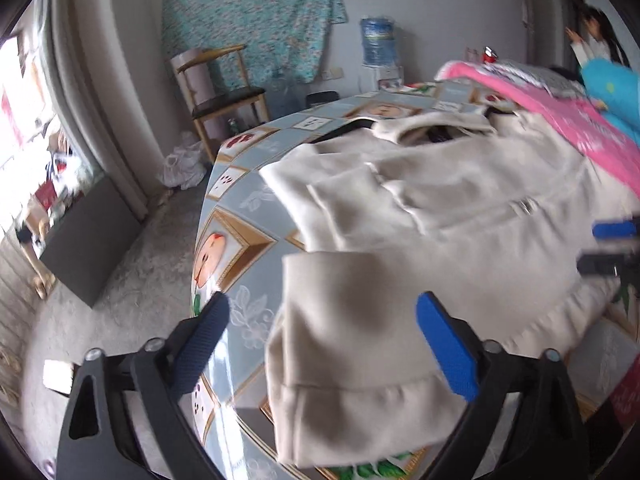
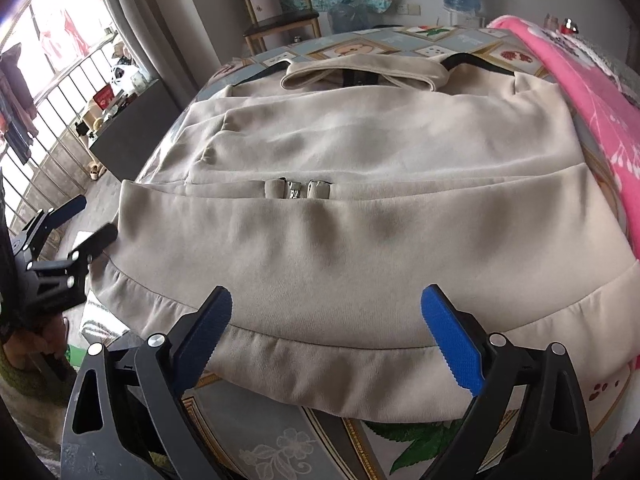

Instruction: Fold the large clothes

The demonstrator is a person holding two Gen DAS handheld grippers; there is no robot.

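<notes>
The left claw (image 1: 322, 344) stands wide, its two blue pads spread on either side of a hanging corner of the cream jacket (image 1: 420, 220) without pinching it. The right claw (image 2: 326, 336) is just as wide, poised over the ribbed hem (image 2: 320, 364) at the near edge, gripping nothing.

The jacket lies across the desk (image 1: 248, 200), which wears a patterned blue-grey cloth. Its collar sits at the far side, the hem lies toward the holder, and the left side spills over the desk's edge. Pink bedding (image 2: 592, 92) lies just beside it on the right.

I'd judge the fold is at an early stage: the body looks spread, with one layer already lying across the middle, and both claws seem to be lining up a grip. Next, each would need to close on cloth, the left on the dangling corner and the right on the hem, so the piece can be carried over evenly.

The right wrist view shows the whole garment, its metal zip pulls (image 2: 298, 190) and the left claw (image 2: 84, 220) at the jacket's side. The left wrist view, partly blurred, shows the overhang and the right claw's tips (image 1: 612, 246).
</notes>
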